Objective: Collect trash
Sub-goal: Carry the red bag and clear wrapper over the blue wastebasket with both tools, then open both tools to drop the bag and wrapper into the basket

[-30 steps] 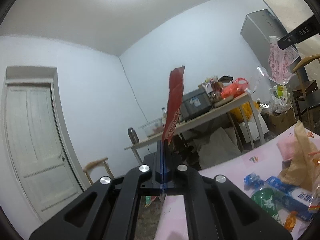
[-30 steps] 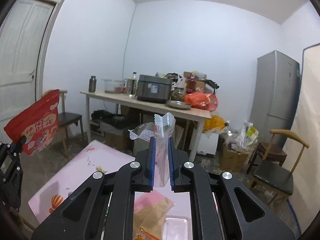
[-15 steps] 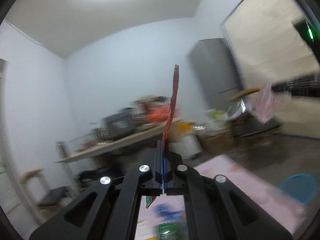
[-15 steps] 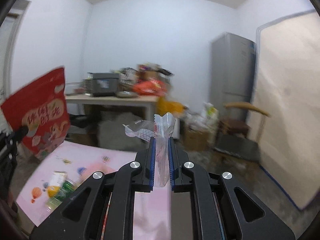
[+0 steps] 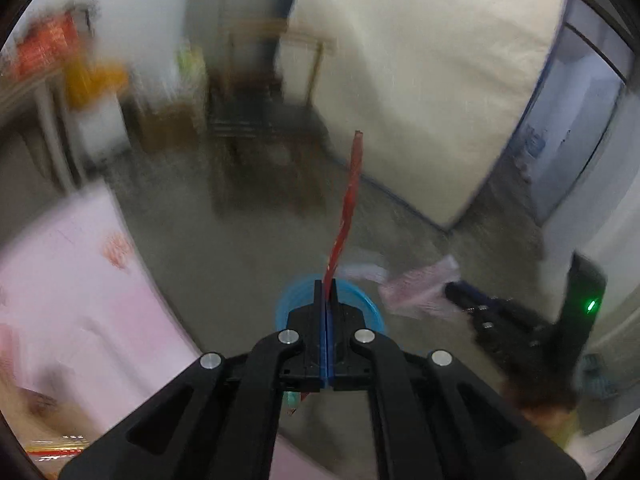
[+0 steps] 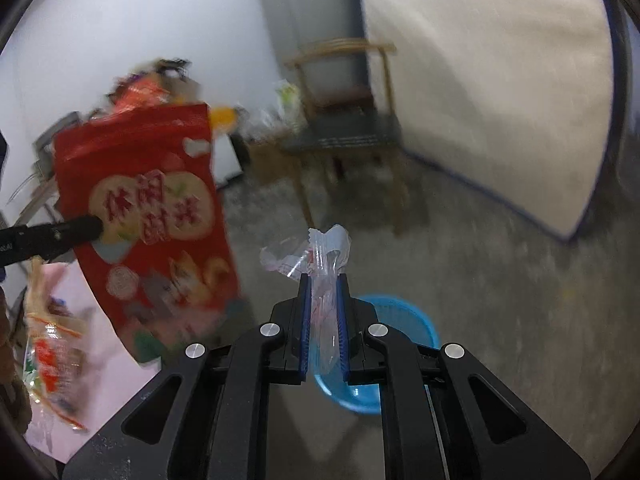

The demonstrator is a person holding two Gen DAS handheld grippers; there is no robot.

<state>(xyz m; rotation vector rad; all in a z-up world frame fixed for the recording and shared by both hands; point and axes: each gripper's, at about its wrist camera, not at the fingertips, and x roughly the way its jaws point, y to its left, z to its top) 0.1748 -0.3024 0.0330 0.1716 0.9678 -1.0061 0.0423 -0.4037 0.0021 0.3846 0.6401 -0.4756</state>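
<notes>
Change: a second ago both your tools faced the cluttered far table; now both views have swung round and down to the floor and the blue basket [image 6: 416, 332]. Heavy blur in both views says you are mid-swing.
Meaning: pick-up looks finished for these two pieces; you are on the carry to the bin, drop not yet made.
Left tool [image 5: 327, 292]: clenched flat on the lower edge of the red snack bag [image 5: 347, 216], which stands up edge-on in its own view. From the right view the same bag [image 6: 148, 216] hangs broadside, above the pink sheet's edge.
Right tool [image 6: 323, 308]: grasping the clear plastic wrapper [image 6: 316, 256], crumpled top poking out above the pads.
Basket: on the bare floor, directly under and ahead of both tools; looks empty where its inside shows.
Edges: pink sheet [image 5: 72, 280] to your left, with more wrappers [image 6: 52, 356] left on it. Wooden chair [image 6: 348, 120] and leaning mattress [image 5: 432, 72] stand well beyond the basket.
Room: open concrete floor around the rim; your own tools, close side by side, are the likeliest clash.
</notes>
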